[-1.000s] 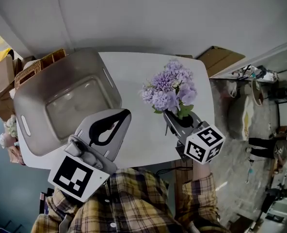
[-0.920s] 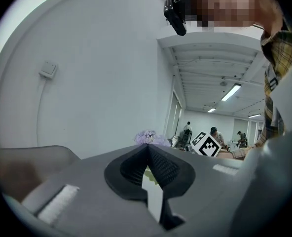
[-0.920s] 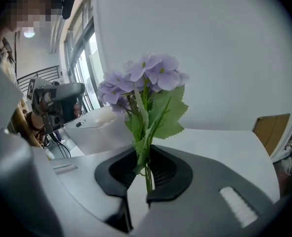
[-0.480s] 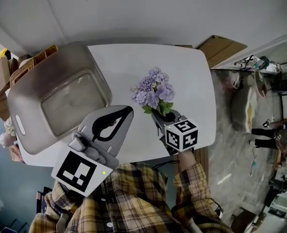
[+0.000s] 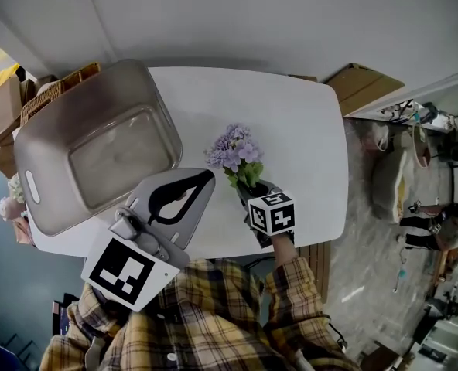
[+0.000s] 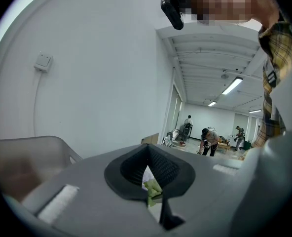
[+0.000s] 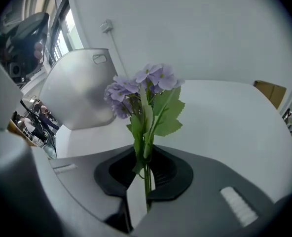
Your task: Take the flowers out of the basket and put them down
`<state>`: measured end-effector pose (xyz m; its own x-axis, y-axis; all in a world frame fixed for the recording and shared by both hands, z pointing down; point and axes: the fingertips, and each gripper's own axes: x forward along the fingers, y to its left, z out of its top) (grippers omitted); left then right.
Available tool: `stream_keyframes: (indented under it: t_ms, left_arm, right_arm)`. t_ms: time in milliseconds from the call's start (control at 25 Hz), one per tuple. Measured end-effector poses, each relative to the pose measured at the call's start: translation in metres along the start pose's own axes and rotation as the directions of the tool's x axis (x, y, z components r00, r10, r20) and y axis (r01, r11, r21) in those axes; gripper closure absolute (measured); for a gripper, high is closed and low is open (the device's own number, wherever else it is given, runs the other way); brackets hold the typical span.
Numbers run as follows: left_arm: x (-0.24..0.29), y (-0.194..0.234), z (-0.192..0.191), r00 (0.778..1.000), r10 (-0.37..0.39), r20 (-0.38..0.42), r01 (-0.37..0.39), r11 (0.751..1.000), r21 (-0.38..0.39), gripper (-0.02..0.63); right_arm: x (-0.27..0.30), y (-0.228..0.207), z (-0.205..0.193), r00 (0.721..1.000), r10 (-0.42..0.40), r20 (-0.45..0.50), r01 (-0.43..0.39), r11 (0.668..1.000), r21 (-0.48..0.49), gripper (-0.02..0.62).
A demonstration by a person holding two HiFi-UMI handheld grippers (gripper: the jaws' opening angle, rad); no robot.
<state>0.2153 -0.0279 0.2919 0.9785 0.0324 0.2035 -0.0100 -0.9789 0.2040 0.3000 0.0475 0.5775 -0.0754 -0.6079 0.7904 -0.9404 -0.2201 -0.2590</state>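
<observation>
Over the last second the right gripper (image 5: 248, 188) comes back toward the person. It brings the bunch of lilac artificial flowers with green leaves (image 5: 234, 150) from the far right of the white bench (image 5: 299, 122) to a spot nearer its front edge. The blooms also look smaller from the head view than before, which suggests they are being lowered.

The right gripper's fingers (image 7: 158, 174) pinch the thin green stems (image 7: 146, 162) low down, and the flowers stand roughly upright above them. No view shows whether the stem ends touch the bench yet.

The grey plastic basket with slot handles (image 5: 39, 141) sits at the bench's left end. It is well apart from the flowers, and nothing is visible inside it. The left gripper (image 5: 201, 179) hovers in front of the basket, much where it was. Its fingers (image 6: 158, 169) are pressed together on nothing, and the green seen through their slit is foliage beyond.

The lifting-out is done, so what remains is probably to lay the bunch on the bare bench and let go. Released upright, it would likely topple.
</observation>
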Motion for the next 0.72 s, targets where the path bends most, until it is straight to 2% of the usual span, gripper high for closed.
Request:
stream_keyframes:
  t_ms: [240, 720]
  left_arm:
    - [-0.012, 0.017, -0.009, 1.000, 0.018, 0.001, -0.018, 1.000, -0.006, 0.594]
    - [-0.009, 0.015, -0.004, 1.000, 0.019, 0.010, -0.018, 1.000, -0.013, 0.594]
  right_arm:
    - [0.030, 0.010, -0.008, 0.999, 0.002, -0.043, -0.002, 1.000, -0.018, 0.530]
    - [0.017, 0.008, -0.002, 0.999, 0.021, -0.043, -0.021, 1.000, 0.015, 0.456]
